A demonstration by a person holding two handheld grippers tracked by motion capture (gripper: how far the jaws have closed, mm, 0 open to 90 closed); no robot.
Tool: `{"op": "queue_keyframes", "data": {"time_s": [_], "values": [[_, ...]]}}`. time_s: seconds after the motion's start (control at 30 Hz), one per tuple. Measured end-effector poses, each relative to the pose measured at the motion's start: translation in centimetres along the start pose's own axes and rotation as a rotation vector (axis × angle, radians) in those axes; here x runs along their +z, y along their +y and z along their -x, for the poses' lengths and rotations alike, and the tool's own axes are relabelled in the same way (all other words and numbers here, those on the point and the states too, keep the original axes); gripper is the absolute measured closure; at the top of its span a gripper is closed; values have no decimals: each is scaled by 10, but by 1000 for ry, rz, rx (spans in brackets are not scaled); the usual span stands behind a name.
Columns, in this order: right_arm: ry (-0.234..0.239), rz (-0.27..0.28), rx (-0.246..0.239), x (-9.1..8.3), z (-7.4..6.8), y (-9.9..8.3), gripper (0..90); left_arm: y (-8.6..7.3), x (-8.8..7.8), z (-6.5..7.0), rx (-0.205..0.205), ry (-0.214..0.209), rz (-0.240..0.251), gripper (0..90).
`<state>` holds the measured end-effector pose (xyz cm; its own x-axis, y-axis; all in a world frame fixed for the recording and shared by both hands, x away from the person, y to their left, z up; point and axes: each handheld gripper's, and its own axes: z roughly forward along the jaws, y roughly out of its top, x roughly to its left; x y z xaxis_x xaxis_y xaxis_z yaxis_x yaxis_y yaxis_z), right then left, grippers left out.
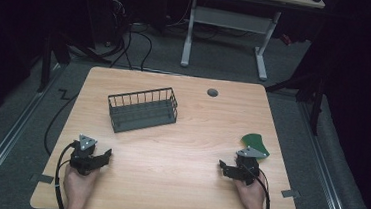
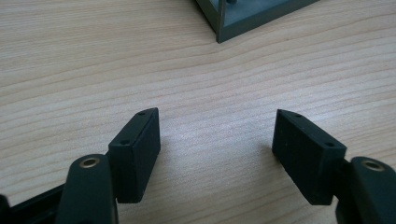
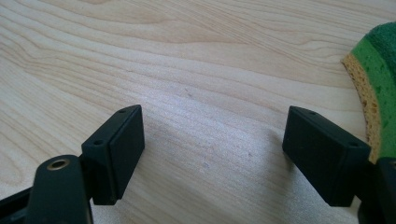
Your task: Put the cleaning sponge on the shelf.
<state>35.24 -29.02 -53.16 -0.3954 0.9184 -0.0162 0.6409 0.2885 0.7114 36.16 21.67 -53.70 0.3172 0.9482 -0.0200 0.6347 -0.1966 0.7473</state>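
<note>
Just beside the open right hand-held gripper (image 1: pixel 226 167) lies the green sponge (image 1: pixel 256 141).

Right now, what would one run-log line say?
left claw: open, empty | right claw: open, empty | sponge: beside right claw | basket: mid-table

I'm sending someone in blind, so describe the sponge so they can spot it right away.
Start at the wooden table and go to its right edge, beside the right gripper. The sponge lies flat there, the only green thing, with a yellow underside.
</note>
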Motion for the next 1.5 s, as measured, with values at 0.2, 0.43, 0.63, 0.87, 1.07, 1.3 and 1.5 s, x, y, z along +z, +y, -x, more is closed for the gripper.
{"op": "queue_keyframes", "data": {"time_s": [0.2, 0.43, 0.63, 0.87, 1.07, 1.3, 1.5], "values": [[2, 4, 8, 0, 1, 0, 231, 0, -1, -4, -33, -40, 7, 298], [2, 4, 2, 0, 1, 0, 231, 1, 1, 0, 11, -20, -5, 289], [33, -17, -13, -2, 4, 2, 228, 1, 1, -4, -1, -63, 4, 291], [58, 8, -4, -3, 5, 8, 367, 4, 1, -7, -23, -82, -3, 339], [75, 37, -2, -5, 3, 20, 430, 9, 0, -6, -19, -86, 9, 365], [94, 54, -5, -4, 2, 32, 474, 14, -1, -3, -29, -92, 24, 384], [154, 86, -11, -5, -1, 54, 579, 24, -3, 2, -12, -92, 30, 398]]}}
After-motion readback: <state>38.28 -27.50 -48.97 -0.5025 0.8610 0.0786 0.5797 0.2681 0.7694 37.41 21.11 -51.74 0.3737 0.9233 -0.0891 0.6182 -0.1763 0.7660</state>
